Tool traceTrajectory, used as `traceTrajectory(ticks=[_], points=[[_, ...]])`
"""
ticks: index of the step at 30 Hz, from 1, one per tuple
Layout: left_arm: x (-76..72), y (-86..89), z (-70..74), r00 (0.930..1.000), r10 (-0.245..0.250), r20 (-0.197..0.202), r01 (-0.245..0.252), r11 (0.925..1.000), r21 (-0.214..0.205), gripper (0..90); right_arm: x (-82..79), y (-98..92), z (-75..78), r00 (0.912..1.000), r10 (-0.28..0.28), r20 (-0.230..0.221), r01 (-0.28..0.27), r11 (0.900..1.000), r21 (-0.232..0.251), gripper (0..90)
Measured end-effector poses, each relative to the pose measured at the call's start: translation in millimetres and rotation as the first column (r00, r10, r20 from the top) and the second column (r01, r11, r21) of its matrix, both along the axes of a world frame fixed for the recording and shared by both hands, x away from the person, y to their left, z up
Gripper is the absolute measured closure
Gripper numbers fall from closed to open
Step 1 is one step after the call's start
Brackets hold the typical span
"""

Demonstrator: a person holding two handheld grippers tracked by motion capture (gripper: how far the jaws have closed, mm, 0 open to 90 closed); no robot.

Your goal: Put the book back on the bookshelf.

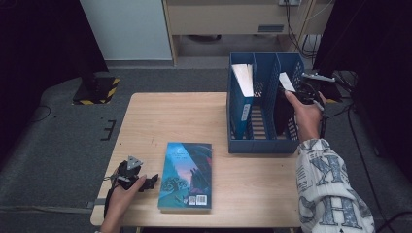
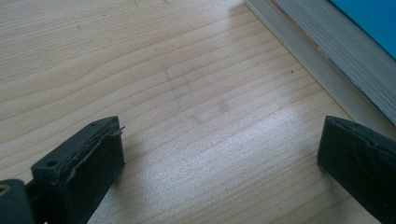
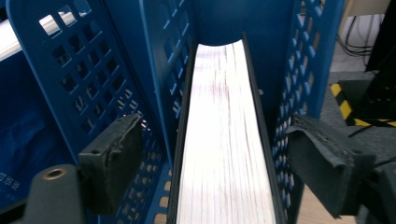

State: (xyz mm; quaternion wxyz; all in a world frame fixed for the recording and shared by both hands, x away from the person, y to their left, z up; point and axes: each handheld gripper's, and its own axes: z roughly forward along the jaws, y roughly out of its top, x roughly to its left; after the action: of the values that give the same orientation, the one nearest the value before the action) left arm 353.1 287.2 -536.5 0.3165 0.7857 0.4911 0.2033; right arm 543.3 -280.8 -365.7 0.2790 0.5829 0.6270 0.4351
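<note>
A blue file rack (image 1: 265,145) stands on the right side of the wooden table (image 1: 175,121). A black-covered book (image 1: 282,114) stands upright in its right compartment, page edges up. My right gripper (image 1: 303,90) hovers over that book (image 3: 224,116); in the right gripper view my right gripper (image 3: 215,158) is open, its jaws on either side of the book with a gap at each cover. A teal book (image 1: 187,174) lies flat near the front edge. My left gripper (image 1: 150,182) rests beside it on the left, open (image 2: 219,158) with bare wood between its jaws.
Another book with a blue cover (image 1: 243,80) stands in the rack's left compartment; the middle compartment (image 1: 260,116) holds nothing. The perforated rack wall (image 3: 93,56) is close to the right gripper's jaws. The teal book's page edge (image 2: 336,51) runs just beyond the left gripper's jaws.
</note>
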Motion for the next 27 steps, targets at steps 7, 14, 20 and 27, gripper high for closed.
traceTrajectory(ticks=[7, 14, 20, 27], points=[[0.0, -0.1, 0.0, 1.0000, 0.000, 0.000, 0.000, 1.0000, 0.000, 0.0, -9.5, -2.3, 4.9, 0.9998, 0.017, 0.012, -0.017, 0.9995, 0.025, 13.9], [-0.1, -0.2, 0.0, 1.0000, 0.001, 0.000, -0.001, 1.0000, 0.000, 0.0, -22.3, -6.1, 4.7, 0.9993, 0.024, 0.027, -0.025, 0.9991, 0.033, 12.2], [-0.1, -0.3, 0.0, 1.0000, 0.002, 0.000, -0.002, 1.0000, 0.000, 0.0, -32.4, -8.3, 3.2, 0.9985, 0.044, 0.032, -0.046, 0.9978, 0.047, 11.0], [-0.2, -0.6, 0.0, 1.0000, 0.002, 0.000, -0.002, 1.0000, -0.001, 0.0, -47.5, -8.6, -3.0, 0.9975, 0.059, 0.040, -0.061, 0.9968, 0.052, 9.5]])
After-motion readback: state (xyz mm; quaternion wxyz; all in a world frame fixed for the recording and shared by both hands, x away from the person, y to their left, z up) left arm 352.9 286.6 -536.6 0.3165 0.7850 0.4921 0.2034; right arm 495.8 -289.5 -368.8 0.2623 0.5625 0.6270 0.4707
